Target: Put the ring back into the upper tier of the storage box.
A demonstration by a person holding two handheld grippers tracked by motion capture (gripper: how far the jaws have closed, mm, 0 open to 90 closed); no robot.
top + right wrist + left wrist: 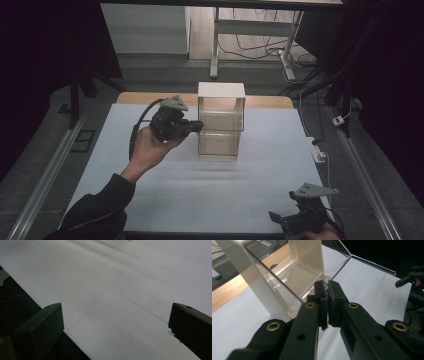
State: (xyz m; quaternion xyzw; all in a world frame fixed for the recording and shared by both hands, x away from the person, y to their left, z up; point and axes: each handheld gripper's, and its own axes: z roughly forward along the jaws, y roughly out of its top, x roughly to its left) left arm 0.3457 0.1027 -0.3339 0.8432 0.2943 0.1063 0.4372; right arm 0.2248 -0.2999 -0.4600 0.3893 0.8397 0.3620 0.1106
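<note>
A clear two-tier box with a white top stands at the middle back of the white table. My left gripper reaches in from the left at the box's front left edge, level with the seam between the tiers. In the left gripper view its jaws are pressed together on the edge of the box's clear flap, which is swung away from the cream interior. My right gripper rests low at the table's front right corner, and its jaws stand wide apart over bare table with nothing between them.
The white table top has a wooden strip along its back edge. Metal rails run along both sides. A power strip and cables lie off the right edge. Desk legs stand behind.
</note>
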